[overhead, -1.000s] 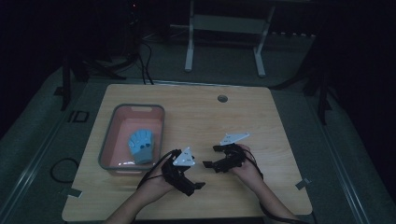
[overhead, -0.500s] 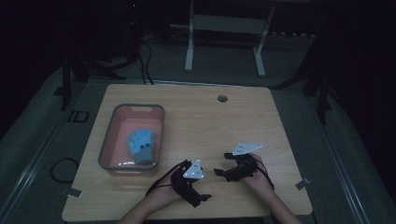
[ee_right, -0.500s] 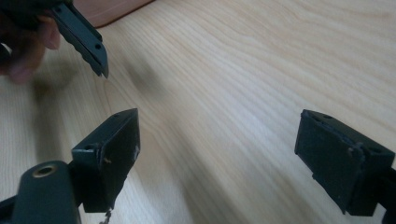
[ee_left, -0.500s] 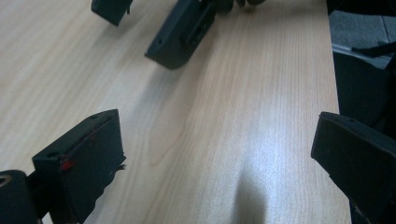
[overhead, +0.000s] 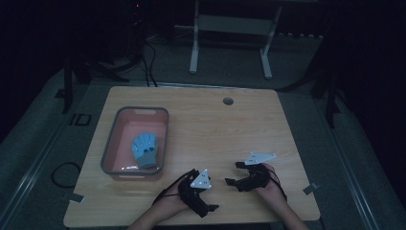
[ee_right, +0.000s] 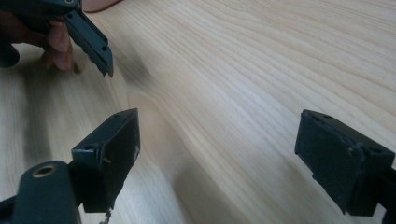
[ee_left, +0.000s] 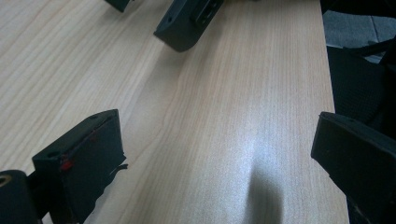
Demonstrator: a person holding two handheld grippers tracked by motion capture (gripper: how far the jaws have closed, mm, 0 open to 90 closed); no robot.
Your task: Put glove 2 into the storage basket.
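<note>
A pink tub with a grey rim (overhead: 109, 143) stands on the left of the wooden table (overhead: 230, 129). In it lies a light blue glove-like item (overhead: 145, 149). My left gripper (overhead: 213, 196) (ee_left: 219, 154) rests low near the table's front edge, open, with bare wood between its jaws. Just to its right my right gripper (overhead: 233, 173) (ee_right: 233, 154) is also open over bare wood, jaws pointing left. The two face each other: the right gripper's jaw (ee_left: 187, 23) shows in the left gripper view, and the left gripper's jaw (ee_right: 91, 39) and holding hand (ee_right: 56, 44) in the right gripper view.
A round cable hole (overhead: 228, 101) sits near the table's far edge. Behind the table stands a white frame (overhead: 230, 28) on a dark floor. A cable loop (overhead: 64, 172) lies on the floor at the left. The table's front edge (ee_left: 329, 84) is close to the left gripper.
Both grippers have drawn back toward the near edge of the table and lowered. The left one has turned toward the right one. Tub and blue item are unmoved.
</note>
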